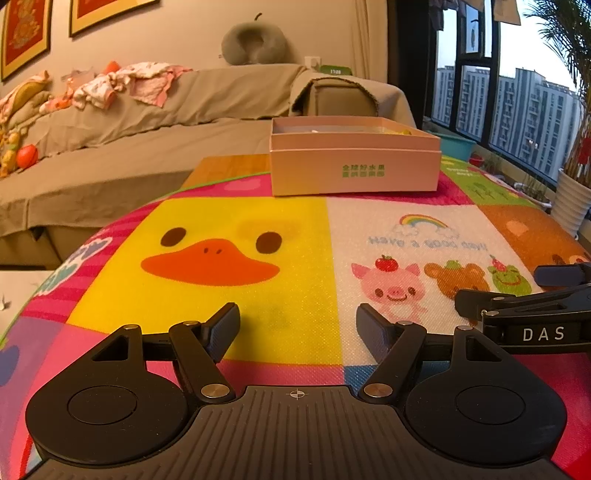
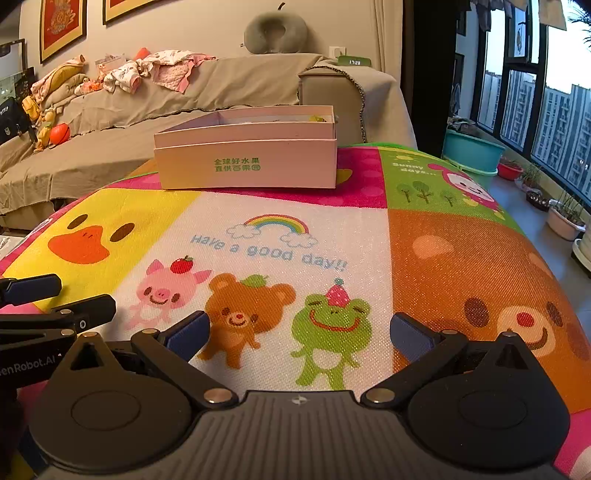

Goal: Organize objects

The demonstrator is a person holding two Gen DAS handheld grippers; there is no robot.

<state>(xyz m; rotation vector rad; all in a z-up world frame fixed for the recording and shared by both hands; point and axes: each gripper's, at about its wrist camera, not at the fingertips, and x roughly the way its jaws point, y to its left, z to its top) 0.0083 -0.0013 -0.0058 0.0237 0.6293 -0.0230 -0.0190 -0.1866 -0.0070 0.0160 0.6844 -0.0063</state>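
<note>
Jaws on both tools are spread wide, and nothing is between them. Both the left gripper (image 1: pixel 297 325) and the right gripper (image 2: pixel 300 332) sit low over the tabletop, side by side. In the left wrist view, the right one pokes in at the right edge. In the right wrist view, the left one pokes in at the left edge.

On the tabletop lies a bright play mat (image 1: pixel 369 229) with pictures. Under the left gripper is a yellow square with a duck face (image 1: pixel 218 254). Under the right gripper is a white square with a pink pig (image 2: pixel 166 288), a brown bear (image 2: pixel 242 310) and a green frog (image 2: pixel 332 325), and a rainbow (image 2: pixel 277 223) above them. An orange square with a big bear face is on the right.

At the far side of the mat, well apart from both grippers, sits a pink box (image 2: pixel 247 162). It has no lid on and has green writing on its front. From this low, only a little of the inside shows. Something small and yellow (image 2: pixel 317 118) peeks up at the far right corner of the box. I cannot tell what it is, or what else is in the box.

Behind the tabletop is a sofa (image 2: pixel 229 85) under a tan cover. A pile of small pink and white clothes (image 2: pixel 162 72) lies on its back, and a grey neck pillow (image 2: pixel 275 31) sits on top. An orange ball (image 2: pixel 60 133) is on the seat at the left. A teal tub (image 2: pixel 471 149) stands on the floor by the window.
</note>
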